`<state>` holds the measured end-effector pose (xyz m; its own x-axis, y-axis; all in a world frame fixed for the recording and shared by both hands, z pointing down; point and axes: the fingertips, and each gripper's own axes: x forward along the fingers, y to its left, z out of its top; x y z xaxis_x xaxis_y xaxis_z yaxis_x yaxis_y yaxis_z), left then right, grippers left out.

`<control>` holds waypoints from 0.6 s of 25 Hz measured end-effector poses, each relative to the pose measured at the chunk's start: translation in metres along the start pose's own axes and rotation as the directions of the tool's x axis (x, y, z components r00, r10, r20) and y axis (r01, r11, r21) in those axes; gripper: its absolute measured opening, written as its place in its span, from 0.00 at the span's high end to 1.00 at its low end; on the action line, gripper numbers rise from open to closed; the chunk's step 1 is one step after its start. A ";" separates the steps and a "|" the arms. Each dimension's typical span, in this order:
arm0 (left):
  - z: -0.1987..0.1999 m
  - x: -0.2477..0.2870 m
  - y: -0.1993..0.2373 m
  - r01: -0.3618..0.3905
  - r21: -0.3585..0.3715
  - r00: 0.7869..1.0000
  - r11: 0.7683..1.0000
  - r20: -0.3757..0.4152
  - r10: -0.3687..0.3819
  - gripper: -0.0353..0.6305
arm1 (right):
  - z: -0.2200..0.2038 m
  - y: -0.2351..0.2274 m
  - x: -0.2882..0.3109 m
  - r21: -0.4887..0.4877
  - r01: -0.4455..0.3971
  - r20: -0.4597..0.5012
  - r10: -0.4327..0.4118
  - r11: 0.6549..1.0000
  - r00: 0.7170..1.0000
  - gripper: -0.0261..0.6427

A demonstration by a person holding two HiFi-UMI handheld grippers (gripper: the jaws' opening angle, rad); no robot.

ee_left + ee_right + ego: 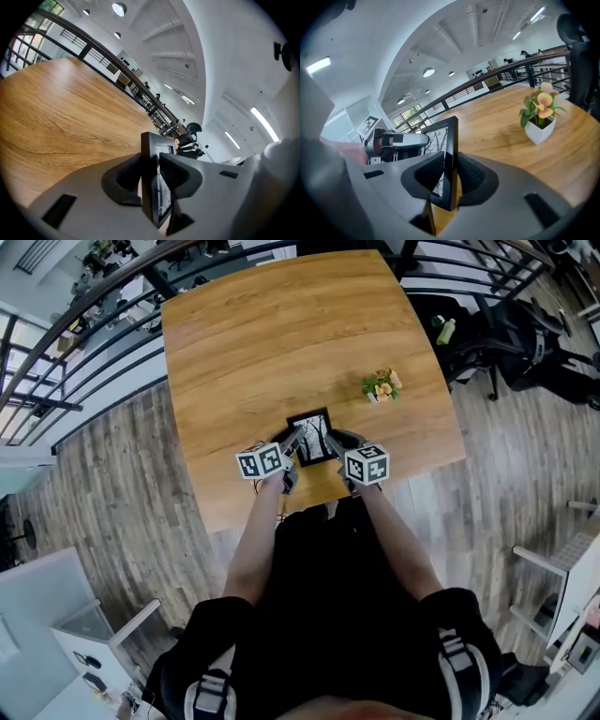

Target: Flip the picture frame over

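The black picture frame with a tree print faces up near the front edge of the wooden table. It sits between my two grippers. My left gripper has the frame's left edge between its jaws, and a strip of the print shows between one pad and the frame, so the jaws stand a little off it. My right gripper is shut on the frame's right edge, pads against both faces. In both gripper views the frame stands edge-on in the jaws.
A small potted flower in a white pot stands to the right of the frame. A black office chair is beyond the table's right side. A dark railing runs along the far and left sides.
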<state>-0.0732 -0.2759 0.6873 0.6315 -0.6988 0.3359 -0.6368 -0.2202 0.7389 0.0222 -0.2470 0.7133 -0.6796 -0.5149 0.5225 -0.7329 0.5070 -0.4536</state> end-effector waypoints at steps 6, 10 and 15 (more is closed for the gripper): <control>-0.017 0.008 0.018 -0.072 0.031 0.996 0.997 -0.043 0.074 0.76 | -0.019 -0.011 0.009 0.008 0.011 -0.058 -0.010 1.000 0.998 0.81; -0.026 0.013 0.035 -0.119 0.085 0.989 0.989 -0.079 0.125 0.74 | -0.032 -0.019 0.022 0.007 0.006 -0.094 -0.006 1.000 0.996 0.82; -0.032 0.016 0.055 -0.161 0.108 0.978 0.981 -0.113 0.173 0.72 | -0.044 -0.023 0.038 0.007 -0.003 -0.136 0.004 1.000 0.991 0.82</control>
<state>-0.0841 -0.2773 0.7524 0.5574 -0.6449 0.5229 -0.7744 -0.1767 0.6075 0.0149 -0.2479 0.7754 -0.6718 -0.4143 0.6140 -0.7311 0.5040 -0.4598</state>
